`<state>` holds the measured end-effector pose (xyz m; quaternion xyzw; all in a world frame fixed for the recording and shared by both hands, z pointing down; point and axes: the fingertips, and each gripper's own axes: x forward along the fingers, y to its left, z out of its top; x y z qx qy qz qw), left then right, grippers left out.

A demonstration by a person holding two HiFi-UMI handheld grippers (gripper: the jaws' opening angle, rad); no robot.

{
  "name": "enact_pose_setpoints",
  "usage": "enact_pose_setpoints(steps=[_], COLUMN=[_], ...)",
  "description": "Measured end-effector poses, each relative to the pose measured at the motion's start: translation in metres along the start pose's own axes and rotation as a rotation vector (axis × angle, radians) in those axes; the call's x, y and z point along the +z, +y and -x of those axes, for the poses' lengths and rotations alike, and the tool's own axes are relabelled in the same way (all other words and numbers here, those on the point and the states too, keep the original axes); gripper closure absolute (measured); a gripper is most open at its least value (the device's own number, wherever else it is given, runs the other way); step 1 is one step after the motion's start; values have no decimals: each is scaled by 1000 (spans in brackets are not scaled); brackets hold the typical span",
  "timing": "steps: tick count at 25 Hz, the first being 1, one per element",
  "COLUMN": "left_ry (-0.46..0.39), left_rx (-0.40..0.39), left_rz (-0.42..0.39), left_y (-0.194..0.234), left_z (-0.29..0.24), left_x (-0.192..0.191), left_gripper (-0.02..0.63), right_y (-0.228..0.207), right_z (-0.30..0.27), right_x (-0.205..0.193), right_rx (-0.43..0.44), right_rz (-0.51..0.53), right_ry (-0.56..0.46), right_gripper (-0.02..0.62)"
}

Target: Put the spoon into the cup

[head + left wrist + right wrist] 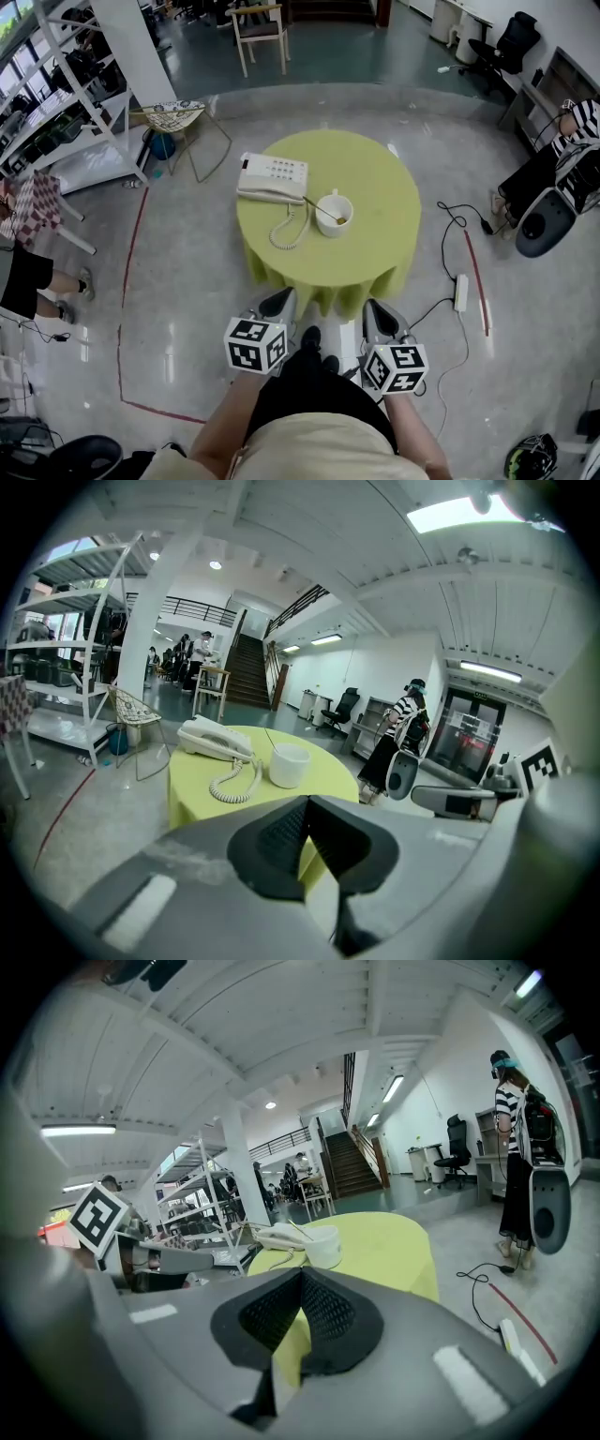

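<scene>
A white cup [334,214] stands near the middle of the round table with a yellow-green cloth [384,178]. The spoon [322,208] rests inside it, its handle leaning out to the left. Both grippers hang in front of the person's body, short of the table's near edge. My left gripper [278,302] is shut with nothing in it, and so is my right gripper [375,309]. In the left gripper view, the cup [289,765] and spoon handle [270,741] lie beyond the closed jaws [307,803]. The right gripper view shows the cup [322,1246] past its closed jaws [302,1274].
A white desk phone [272,178] with a coiled cord lies left of the cup. A power strip [460,292] and cables run on the floor at right. White shelving [56,103] and a wire chair [178,117] stand at left. A person in a striped top [574,131] is at far right.
</scene>
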<state>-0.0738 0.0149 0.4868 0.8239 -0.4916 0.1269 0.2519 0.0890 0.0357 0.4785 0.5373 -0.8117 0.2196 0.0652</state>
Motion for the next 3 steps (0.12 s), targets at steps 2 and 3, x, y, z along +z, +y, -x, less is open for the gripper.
enact_pose_setpoints(steps=[2,3], left_ry=[-1,-1], left_rx=[0,-1], left_rz=[3,4], left_y=[-1,-1], left_z=[2,3], left_x=[-2,-3], left_gripper=[604,604], right_y=[1,1], right_z=[2,3], right_x=[-1,-2], right_rx=[2,2], right_rz=[1,2], right_ry=[1,2], right_gripper=[597,597])
